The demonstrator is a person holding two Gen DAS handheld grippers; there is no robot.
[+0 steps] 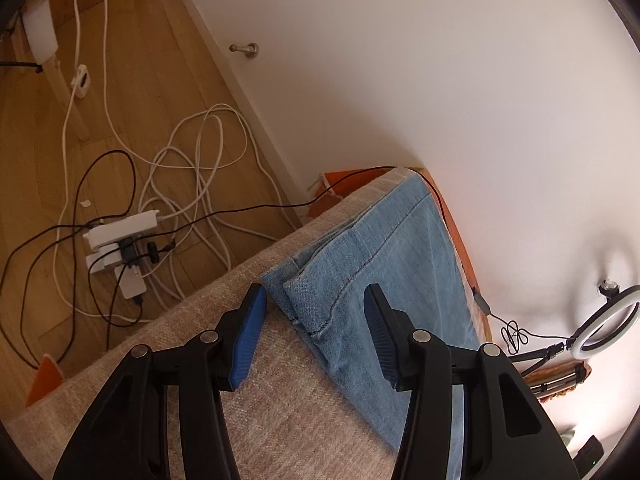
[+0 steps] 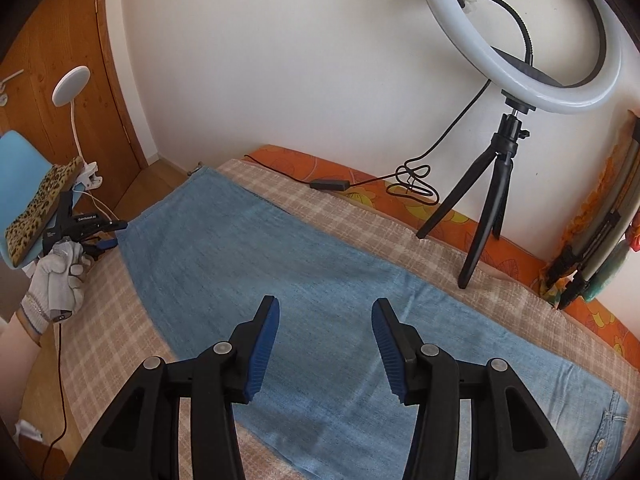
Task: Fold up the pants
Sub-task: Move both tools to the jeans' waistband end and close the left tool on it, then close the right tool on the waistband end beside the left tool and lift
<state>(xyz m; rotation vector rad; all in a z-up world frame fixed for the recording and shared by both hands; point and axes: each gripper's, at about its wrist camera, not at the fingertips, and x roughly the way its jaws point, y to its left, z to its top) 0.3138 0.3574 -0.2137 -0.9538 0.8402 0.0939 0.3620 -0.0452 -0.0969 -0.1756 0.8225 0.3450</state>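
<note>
Light-blue jeans (image 2: pixel 280 264) lie flat on a beige plaid blanket (image 2: pixel 112 320), legs stacked, with the waist and button at the lower right. In the left wrist view the leg hems (image 1: pixel 304 292) rest near the blanket's edge. My left gripper (image 1: pixel 316 296) hovers open just over those hems, with nothing pressed between its blue pads. It also shows at the left of the right wrist view as the left gripper (image 2: pixel 117 234), held by a gloved hand (image 2: pixel 56 280). My right gripper (image 2: pixel 326 308) stands open above the middle of the jeans, holding nothing.
A ring light (image 2: pixel 520 40) on a black tripod (image 2: pixel 492 192) stands on the bed by the white wall, its cable (image 2: pixel 412 184) trailing over the orange sheet (image 2: pixel 360 172). Power strips and tangled cords (image 1: pixel 120 240) lie on the wooden floor. A blue chair (image 2: pixel 16 152) stands at the left.
</note>
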